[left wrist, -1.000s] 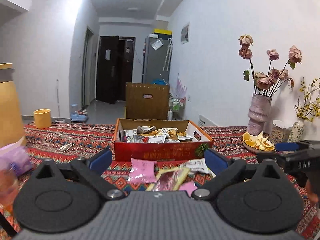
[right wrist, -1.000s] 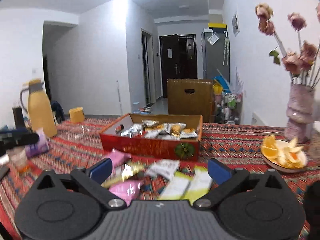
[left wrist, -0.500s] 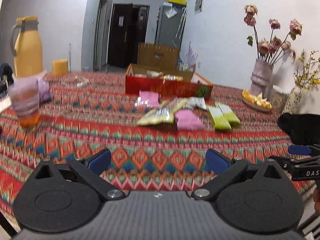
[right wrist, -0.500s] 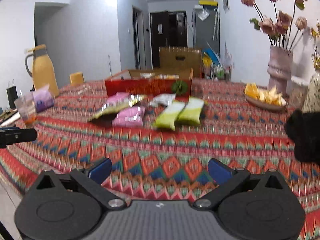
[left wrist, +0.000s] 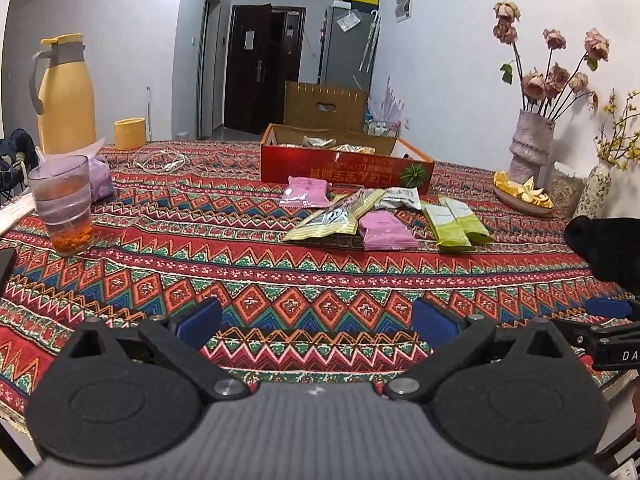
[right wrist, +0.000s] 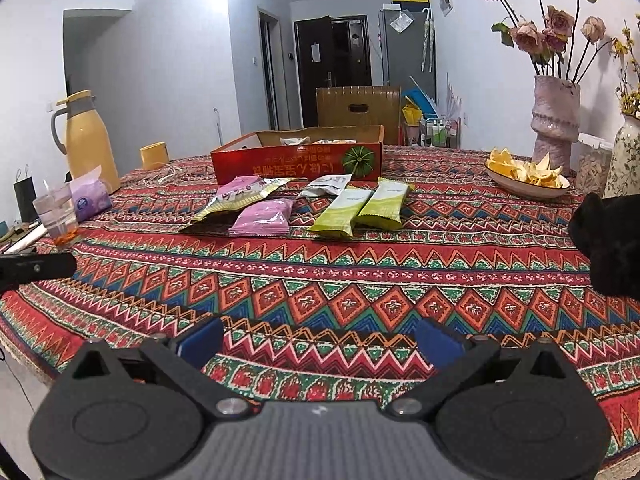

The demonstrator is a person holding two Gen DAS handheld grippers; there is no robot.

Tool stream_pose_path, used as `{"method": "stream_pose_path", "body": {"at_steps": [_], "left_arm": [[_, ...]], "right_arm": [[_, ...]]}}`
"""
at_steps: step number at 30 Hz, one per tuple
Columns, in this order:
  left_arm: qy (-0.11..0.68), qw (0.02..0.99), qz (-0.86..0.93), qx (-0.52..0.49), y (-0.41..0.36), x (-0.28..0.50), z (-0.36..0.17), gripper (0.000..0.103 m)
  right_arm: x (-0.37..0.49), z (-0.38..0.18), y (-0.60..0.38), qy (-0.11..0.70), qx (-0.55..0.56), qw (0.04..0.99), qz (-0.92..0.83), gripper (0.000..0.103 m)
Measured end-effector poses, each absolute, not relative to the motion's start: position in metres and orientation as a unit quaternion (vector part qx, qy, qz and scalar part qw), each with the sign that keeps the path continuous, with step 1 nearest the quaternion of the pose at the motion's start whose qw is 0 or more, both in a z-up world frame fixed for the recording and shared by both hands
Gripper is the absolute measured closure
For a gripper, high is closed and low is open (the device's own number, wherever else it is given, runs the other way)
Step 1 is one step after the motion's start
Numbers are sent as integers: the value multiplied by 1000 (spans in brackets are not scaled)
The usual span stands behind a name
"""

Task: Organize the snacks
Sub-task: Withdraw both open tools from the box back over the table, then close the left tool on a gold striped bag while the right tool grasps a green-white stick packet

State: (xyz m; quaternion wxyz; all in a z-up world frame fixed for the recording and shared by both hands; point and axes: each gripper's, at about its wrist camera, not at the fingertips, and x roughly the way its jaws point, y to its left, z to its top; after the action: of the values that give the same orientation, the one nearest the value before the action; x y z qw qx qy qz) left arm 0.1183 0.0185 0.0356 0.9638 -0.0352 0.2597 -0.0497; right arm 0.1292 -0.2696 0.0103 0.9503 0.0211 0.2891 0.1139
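Several snack packets lie loose on the patterned tablecloth in front of a red cardboard box (left wrist: 346,170) (right wrist: 296,162) that holds more snacks. Among them are two pink packets (left wrist: 386,232) (right wrist: 262,218), two green packets (left wrist: 456,222) (right wrist: 360,208), a white one (left wrist: 402,198) and a long yellowish bag (left wrist: 334,218) (right wrist: 236,204). My left gripper (left wrist: 316,320) is open and empty, low over the near table edge. My right gripper (right wrist: 318,338) is open too, equally far back from the snacks.
A glass with liquid (left wrist: 62,204), a purple tissue pack (right wrist: 90,196) and a yellow jug (left wrist: 64,94) stand at the left. At the right are a plate of orange peels (right wrist: 526,174) and a vase of dried roses (right wrist: 554,124). A black-gloved hand (right wrist: 610,240) shows at the right edge.
Both grippers have pulled back from just before the box to the table's near edge. The packets now lie far ahead. Both stayed open.
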Motion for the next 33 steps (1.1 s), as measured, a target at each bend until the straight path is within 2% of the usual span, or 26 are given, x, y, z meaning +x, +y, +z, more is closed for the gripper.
{"method": "stream_pose_path", "body": {"at_steps": [20, 31, 33], "left_arm": [[273, 958, -86, -4, -6, 246, 29, 0], [309, 943, -119, -23, -15, 333, 22, 1], [313, 941, -123, -26, -17, 344, 20, 5]], "right_arm": [[237, 0, -258, 313, 13, 943, 108, 1], [320, 8, -243, 303, -18, 944, 128, 6], [337, 4, -244, 310, -5, 942, 131, 8]]}}
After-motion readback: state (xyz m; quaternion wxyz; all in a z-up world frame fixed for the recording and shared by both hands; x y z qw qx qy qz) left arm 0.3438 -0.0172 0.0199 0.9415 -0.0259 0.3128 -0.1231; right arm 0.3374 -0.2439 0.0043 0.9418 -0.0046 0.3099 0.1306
